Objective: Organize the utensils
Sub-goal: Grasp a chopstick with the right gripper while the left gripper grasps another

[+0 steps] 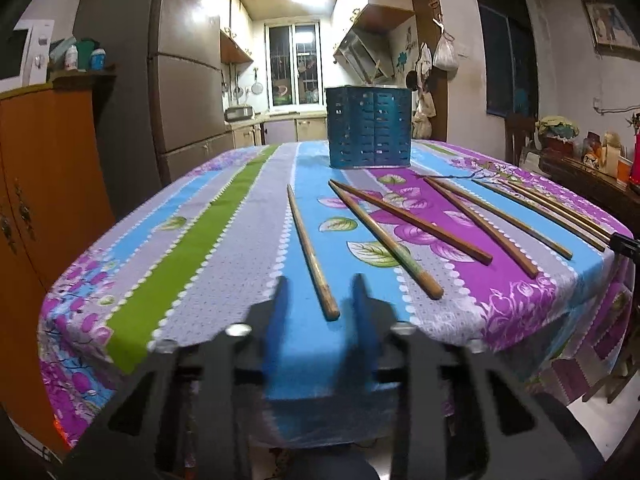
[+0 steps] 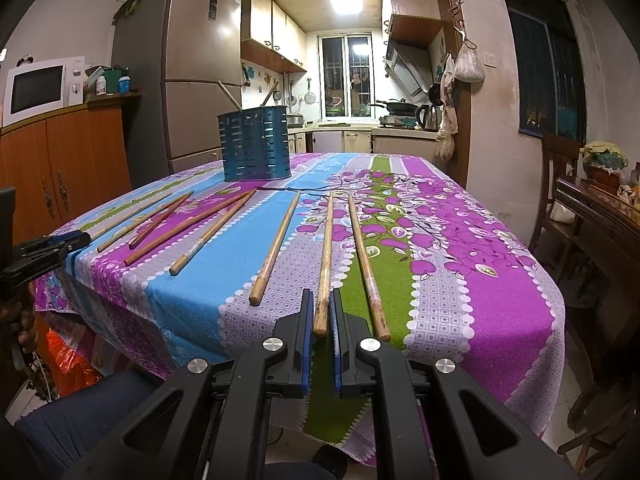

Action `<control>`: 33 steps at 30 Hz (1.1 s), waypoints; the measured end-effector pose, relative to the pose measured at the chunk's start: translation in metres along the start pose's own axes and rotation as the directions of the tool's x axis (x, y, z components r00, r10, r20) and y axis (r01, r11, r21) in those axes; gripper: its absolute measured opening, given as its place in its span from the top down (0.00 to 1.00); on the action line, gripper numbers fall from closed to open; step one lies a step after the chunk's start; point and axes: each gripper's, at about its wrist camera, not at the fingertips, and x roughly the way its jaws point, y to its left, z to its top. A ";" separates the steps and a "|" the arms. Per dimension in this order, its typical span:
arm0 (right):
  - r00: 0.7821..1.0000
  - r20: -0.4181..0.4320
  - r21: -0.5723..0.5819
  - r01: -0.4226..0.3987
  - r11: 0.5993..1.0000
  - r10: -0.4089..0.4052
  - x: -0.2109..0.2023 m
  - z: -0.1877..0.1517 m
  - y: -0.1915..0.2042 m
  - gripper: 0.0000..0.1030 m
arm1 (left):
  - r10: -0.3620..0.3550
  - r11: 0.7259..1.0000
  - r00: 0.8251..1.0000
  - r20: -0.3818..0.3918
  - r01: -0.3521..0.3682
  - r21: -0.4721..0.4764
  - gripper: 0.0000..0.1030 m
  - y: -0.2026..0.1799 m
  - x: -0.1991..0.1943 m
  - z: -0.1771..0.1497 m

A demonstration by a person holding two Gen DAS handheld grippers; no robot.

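Several wooden chopsticks lie fanned out on a flowered tablecloth point(image 1: 200, 240). At the far side stands a blue perforated utensil holder point(image 1: 370, 128) point(image 2: 254, 144). My left gripper point(image 1: 320, 292) sits at the table's near edge, its blurred fingers apart. The near end of the leftmost chopstick point(image 1: 308, 248) lies between them, untouched. My right gripper point(image 2: 321, 300) is shut on the near end of another chopstick point(image 2: 326, 248), which still rests on the cloth beside a longer one point(image 2: 366, 264). Each gripper shows at the edge of the other's view, the left gripper point(image 2: 60, 244) and the right gripper point(image 1: 624, 242).
An orange cabinet point(image 1: 48, 180) with a microwave point(image 2: 36, 88) stands left of the table, a fridge point(image 2: 192, 80) behind it. A wooden chair point(image 2: 560, 184) and a cluttered side table point(image 1: 592, 180) stand on the right. A person's leg point(image 2: 80, 412) is below the near edge.
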 end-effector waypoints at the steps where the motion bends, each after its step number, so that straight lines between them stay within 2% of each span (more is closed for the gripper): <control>1: 1.000 -0.001 -0.001 0.001 1.000 -0.001 0.000 0.000 0.000 0.91 | 0.003 1.000 1.000 0.007 -0.003 0.001 0.81 -0.001 0.001 -0.001; 3: 1.000 0.001 -0.004 0.001 1.000 -0.001 -0.001 -0.001 0.001 0.91 | 0.005 1.000 1.000 0.016 -0.005 0.004 0.84 -0.003 0.002 -0.002; 9: 1.000 0.006 -0.020 -0.007 1.000 0.007 -0.004 -0.003 0.001 0.91 | 0.022 1.000 0.998 0.055 -0.022 -0.005 0.84 -0.005 0.001 -0.008; 22: 1.000 0.025 -0.016 -0.013 1.000 0.013 -0.004 -0.006 0.002 0.90 | 0.040 0.999 0.996 0.074 -0.040 -0.006 0.84 -0.005 0.000 -0.008; 23: 1.000 0.023 -0.014 -0.013 1.000 0.013 -0.004 -0.005 0.001 0.91 | 0.041 0.999 0.996 0.074 -0.041 -0.005 0.86 -0.005 0.001 -0.008; 24: 1.000 0.023 -0.010 -0.012 1.000 0.012 -0.004 -0.005 0.000 0.91 | 0.037 0.999 0.997 0.072 -0.037 -0.004 0.92 -0.005 0.001 -0.007; 26: 1.000 0.025 -0.002 -0.012 1.000 0.012 -0.005 -0.005 0.000 0.92 | 0.035 0.999 0.997 0.061 -0.035 -0.007 0.95 -0.006 0.001 -0.005; 29: 0.999 0.032 -0.005 -0.013 1.000 0.013 -0.009 -0.001 0.002 0.92 | 0.030 1.000 0.998 0.064 -0.029 -0.010 0.95 -0.004 -0.005 -0.001; 33: 0.998 0.058 -0.025 -0.013 1.000 0.015 -0.023 0.013 0.005 0.92 | 0.026 1.000 0.994 0.106 -0.025 -0.011 0.95 0.000 -0.020 0.013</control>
